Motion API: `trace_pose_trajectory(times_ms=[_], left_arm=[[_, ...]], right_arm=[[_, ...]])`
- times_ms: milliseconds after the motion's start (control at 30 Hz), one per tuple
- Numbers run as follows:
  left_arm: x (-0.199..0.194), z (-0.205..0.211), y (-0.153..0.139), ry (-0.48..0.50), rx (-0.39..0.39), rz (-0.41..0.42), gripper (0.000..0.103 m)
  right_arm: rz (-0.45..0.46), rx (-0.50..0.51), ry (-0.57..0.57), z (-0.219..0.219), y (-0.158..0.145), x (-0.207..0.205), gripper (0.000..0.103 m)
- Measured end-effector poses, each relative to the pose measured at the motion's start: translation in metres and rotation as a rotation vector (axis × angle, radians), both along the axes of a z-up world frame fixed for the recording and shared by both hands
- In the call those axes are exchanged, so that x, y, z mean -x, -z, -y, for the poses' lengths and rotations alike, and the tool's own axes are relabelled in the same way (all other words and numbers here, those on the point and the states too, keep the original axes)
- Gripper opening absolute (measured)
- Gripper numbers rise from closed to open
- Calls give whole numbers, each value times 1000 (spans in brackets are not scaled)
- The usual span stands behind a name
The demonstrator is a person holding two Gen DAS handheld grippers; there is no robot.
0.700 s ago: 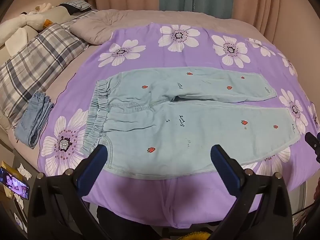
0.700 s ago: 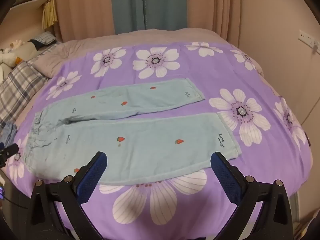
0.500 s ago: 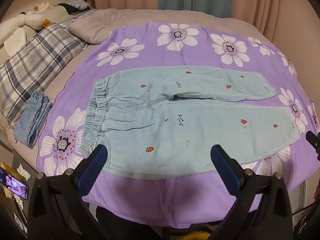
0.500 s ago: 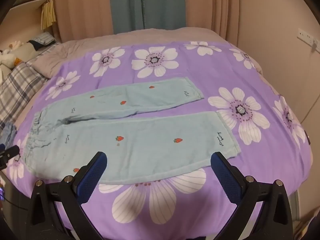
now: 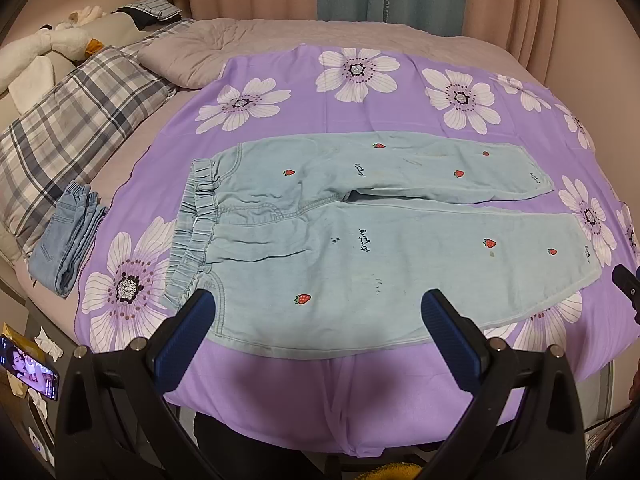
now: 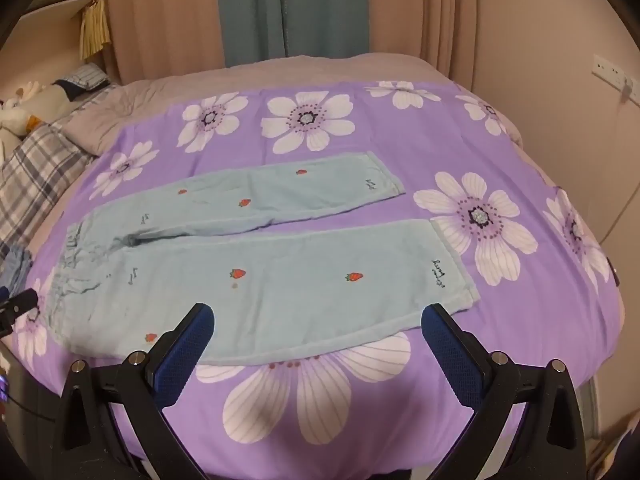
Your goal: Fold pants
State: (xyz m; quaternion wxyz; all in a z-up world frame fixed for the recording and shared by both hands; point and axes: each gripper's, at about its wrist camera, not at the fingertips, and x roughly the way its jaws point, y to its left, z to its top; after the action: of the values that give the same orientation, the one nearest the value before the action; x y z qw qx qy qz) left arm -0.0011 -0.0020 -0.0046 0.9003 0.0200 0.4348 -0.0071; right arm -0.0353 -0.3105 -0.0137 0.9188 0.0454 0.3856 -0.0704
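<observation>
Light blue pants [image 5: 360, 236] with small red strawberries lie flat on a purple flowered sheet [image 5: 360, 80], waistband to the left, both legs stretched to the right. In the right wrist view the same pants [image 6: 280, 276] show their two leg cuffs toward the right. My left gripper [image 5: 318, 304] hovers open above the near edge of the pants by the waist and hip, nothing between its blue pads. My right gripper [image 6: 318, 318] hangs open over the near leg's lower edge, also holding nothing.
A folded pair of darker jeans [image 5: 68, 248] lies at the sheet's left edge beside a plaid pillow [image 5: 72, 128]. A plush toy [image 5: 48, 44] rests at the head of the bed. A phone [image 5: 30, 366] sits on a stand at lower left. Curtains [image 6: 292, 8] hang behind.
Both views have drifted slightly, the pants sitting a touch lower in frame. The pants lie as before and both grippers remain wide open.
</observation>
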Motion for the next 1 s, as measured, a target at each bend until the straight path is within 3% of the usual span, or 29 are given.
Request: trace_pose_trajectory(times_ms=[1000], left_arm=[[-1,5,5,28,-9,-6,103]], right_arm=[[-6,-5,-1,-4,4,4,103]])
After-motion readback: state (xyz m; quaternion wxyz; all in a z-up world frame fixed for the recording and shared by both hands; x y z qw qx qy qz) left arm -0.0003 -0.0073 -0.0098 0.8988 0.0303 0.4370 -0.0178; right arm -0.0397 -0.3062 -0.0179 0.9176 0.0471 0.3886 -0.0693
